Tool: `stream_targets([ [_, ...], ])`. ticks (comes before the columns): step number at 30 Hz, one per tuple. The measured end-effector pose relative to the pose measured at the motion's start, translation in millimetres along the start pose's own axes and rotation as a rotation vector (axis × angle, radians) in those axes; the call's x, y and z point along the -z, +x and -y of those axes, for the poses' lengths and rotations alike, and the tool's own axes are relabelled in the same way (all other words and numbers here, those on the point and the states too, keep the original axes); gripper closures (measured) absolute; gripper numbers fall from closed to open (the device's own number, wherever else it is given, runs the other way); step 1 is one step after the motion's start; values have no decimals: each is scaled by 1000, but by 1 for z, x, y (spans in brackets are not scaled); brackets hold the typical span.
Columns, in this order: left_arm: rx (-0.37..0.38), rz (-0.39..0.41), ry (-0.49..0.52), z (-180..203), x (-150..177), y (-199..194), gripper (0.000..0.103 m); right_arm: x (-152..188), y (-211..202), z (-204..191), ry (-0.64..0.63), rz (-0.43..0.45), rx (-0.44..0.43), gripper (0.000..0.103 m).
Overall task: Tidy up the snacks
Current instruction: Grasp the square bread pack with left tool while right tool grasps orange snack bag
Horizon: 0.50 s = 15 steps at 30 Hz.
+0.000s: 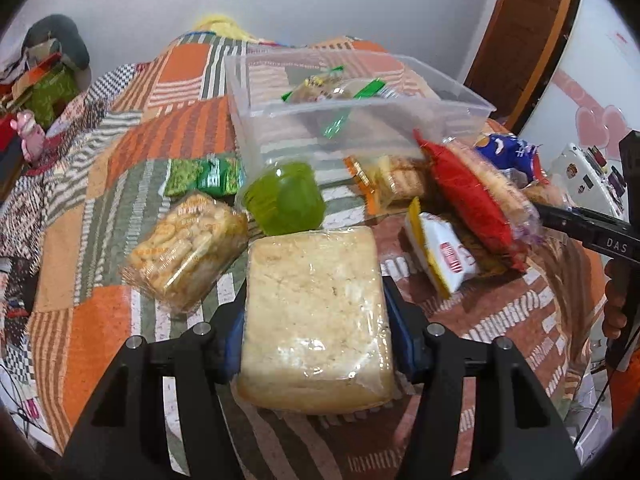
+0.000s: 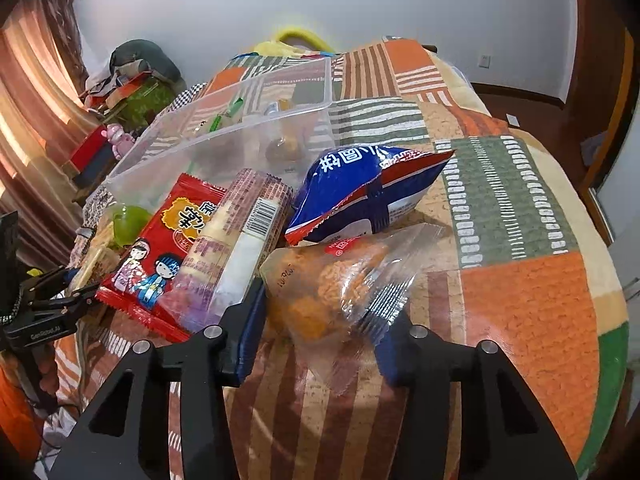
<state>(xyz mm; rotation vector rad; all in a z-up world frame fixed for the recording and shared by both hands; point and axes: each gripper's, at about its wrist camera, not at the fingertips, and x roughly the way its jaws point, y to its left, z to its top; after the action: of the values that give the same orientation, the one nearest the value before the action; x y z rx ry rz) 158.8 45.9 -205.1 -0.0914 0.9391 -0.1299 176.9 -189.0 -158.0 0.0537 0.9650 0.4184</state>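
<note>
A pale cake block (image 1: 316, 316) in clear wrap lies on the patchwork cloth, and my left gripper (image 1: 314, 312) has its blue pads pressed on both its sides. My right gripper (image 2: 328, 312) is shut on a clear bag of orange snacks (image 2: 320, 284). A clear plastic box (image 1: 360, 104) (image 2: 224, 136) behind the pile holds a few small packets. Loose beside it lie a green jelly cup (image 1: 286, 200), a biscuit pack (image 1: 188, 240), a red packet (image 2: 160, 248), a long purple-printed pack (image 2: 236, 240) and a blue bag (image 2: 368, 196).
Green packets (image 1: 204, 176) and a white-and-yellow packet (image 1: 444, 256) also lie on the round table (image 2: 532, 320). The other gripper's fingers (image 1: 560, 216) reach in from the right in the left wrist view. Clutter stands on the floor at far left (image 1: 44, 92).
</note>
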Motion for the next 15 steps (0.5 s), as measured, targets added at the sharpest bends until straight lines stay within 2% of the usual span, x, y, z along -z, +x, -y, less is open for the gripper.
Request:
stream_targets([
  [7,4,78,11,6,-17,-29,45,-6,-20,-4,-17,46,-7,60],
  [15,-3,168,11,9,-46,-48,45,-28,-34,-18,-57,137,-25,60],
])
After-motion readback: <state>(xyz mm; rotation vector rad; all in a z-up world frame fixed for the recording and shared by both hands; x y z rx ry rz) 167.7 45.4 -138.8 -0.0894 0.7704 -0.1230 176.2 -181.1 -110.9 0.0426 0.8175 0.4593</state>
